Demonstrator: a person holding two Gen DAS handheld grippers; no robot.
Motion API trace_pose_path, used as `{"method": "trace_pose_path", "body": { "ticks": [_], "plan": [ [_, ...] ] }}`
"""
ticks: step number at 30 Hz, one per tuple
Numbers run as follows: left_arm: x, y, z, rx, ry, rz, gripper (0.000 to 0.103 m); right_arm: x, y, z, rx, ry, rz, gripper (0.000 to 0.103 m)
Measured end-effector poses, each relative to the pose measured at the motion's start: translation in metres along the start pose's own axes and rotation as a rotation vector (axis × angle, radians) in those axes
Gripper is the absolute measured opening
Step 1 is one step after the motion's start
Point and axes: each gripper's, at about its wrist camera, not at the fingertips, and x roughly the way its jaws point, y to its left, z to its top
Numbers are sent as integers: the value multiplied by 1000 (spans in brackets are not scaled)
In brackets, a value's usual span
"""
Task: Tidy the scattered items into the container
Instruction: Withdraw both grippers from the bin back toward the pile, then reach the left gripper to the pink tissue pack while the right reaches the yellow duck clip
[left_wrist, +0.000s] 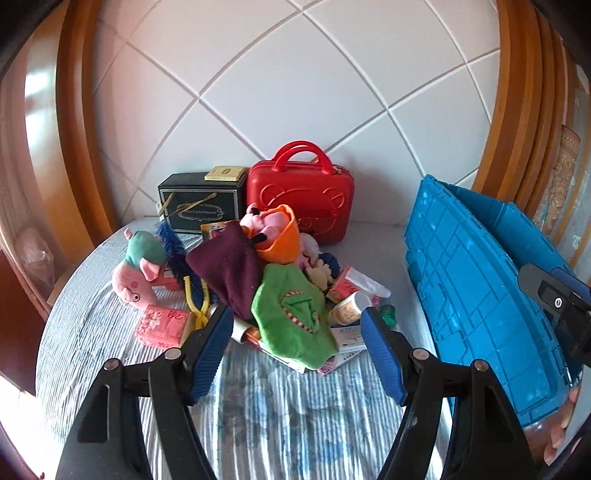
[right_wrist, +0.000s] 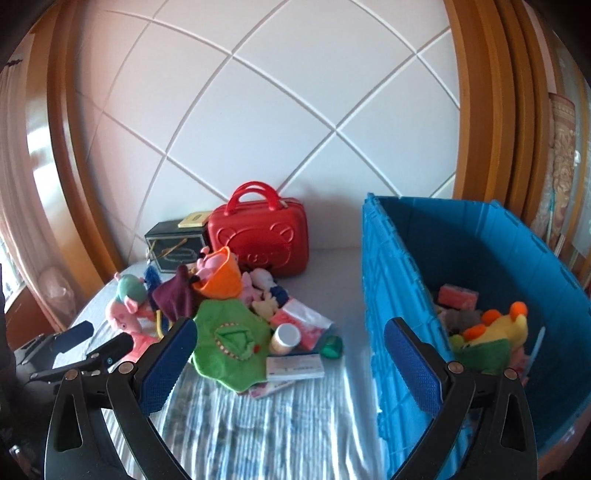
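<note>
The left tool (left_wrist: 295, 332) has its two blue-padded fingers spread wide with nothing between them; it hangs above the striped bedspread (left_wrist: 258, 413), pointing at the heap of scattered items. The right tool (right_wrist: 288, 354) is likewise spread and empty; in the left wrist view only a dark corner of it shows at 3 o'clock, half cut off by the frame.

The heap lies on the bed at 12 o'clock from the left tool. A green cloth (left_wrist: 291, 317) drapes over its near side and hides most of what is under it; flat cartons poke out from beneath, their print too small to read. A maroon cloth (left_wrist: 225, 269) lies just behind it, touching an orange cup (left_wrist: 277, 236) that holds a pink plush whose shape is hard to make out. At 10 o'clock lies a pink pig plush (left_wrist: 136, 273), near a pink tissue pack (left_wrist: 160, 325). A small jar (left_wrist: 347, 308) lies on its side at the heap's right edge, beside a green translucent thing I cannot identify.

Behind the heap, against the quilted headboard, stand a red hard case (left_wrist: 301, 195) and a black box (left_wrist: 201, 206).

The blue crate (right_wrist: 399, 280) stands at 3 o'clock of the heap, well apart from it. Inside, partly hidden by the right tool's finger, lie a yellow-and-orange plush (right_wrist: 498, 325) and a pink pack (right_wrist: 458, 297); the crate's near corner is cut off by the frame.
</note>
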Motion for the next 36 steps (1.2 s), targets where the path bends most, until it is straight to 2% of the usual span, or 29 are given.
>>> {"method": "trace_pose_path", "body": {
  "ticks": [4, 9, 14, 17, 21, 27, 31, 36],
  "plan": [
    [27, 35, -7, -46, 37, 49, 71, 38, 19, -13, -32, 50, 24, 103],
    [65, 71, -24, -43, 78, 157, 71, 110, 17, -34, -14, 155, 85, 103],
    [100, 113, -51, -106, 170, 240, 71, 171, 24, -60, -10, 263, 130, 103],
    [111, 135, -64, -131, 198, 262, 71, 192, 41, -70, -26, 309, 157, 103],
    [129, 164, -74, -124, 219, 291, 71, 204, 68, -78, -36, 315, 178, 103],
    [174, 216, -82, -110, 297, 242, 71, 222, 116, -97, -42, 315, 137, 103],
    [204, 236, -80, -84, 311, 146, 71, 244, 154, -116, -12, 346, 108, 102],
    [251, 244, -60, -26, 305, 96, 71, 269, 193, -136, 6, 381, 83, 87]
  ]
}}
